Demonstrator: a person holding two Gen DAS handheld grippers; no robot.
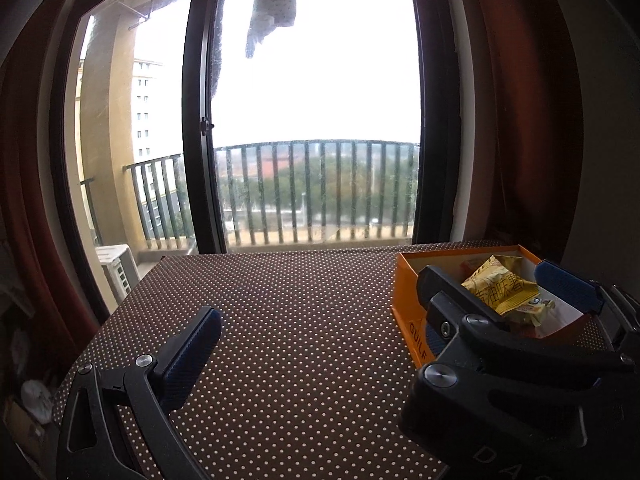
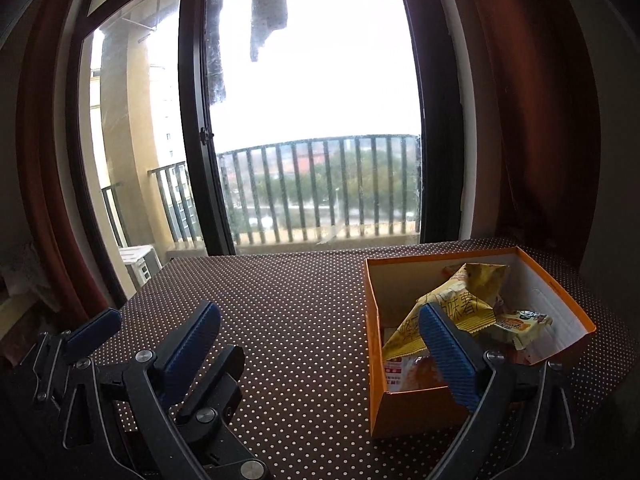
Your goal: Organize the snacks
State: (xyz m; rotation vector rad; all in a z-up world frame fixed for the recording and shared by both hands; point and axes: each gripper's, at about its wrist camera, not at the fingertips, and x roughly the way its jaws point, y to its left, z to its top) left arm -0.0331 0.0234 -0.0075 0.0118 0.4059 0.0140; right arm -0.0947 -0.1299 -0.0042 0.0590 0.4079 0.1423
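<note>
An open orange box (image 2: 374, 344) stands on the right of the dotted brown table (image 2: 300, 320). It holds a yellow snack packet (image 2: 460, 304), a smaller pale packet (image 2: 520, 326) and a red-and-white packet (image 2: 404, 372). My right gripper (image 2: 320, 340) is open and empty, its right finger (image 2: 448, 348) in front of the box. My left gripper (image 1: 320, 320) is open and empty over the table. In the left wrist view the box (image 1: 404, 292) and yellow packet (image 1: 500, 292) show behind the right gripper's fingers (image 1: 568, 284).
A glass balcony door (image 2: 312, 120) with a dark frame stands behind the table's far edge. Red curtains (image 2: 540, 120) hang on both sides. The left gripper's fingers (image 2: 92, 332) show low at the left of the right wrist view.
</note>
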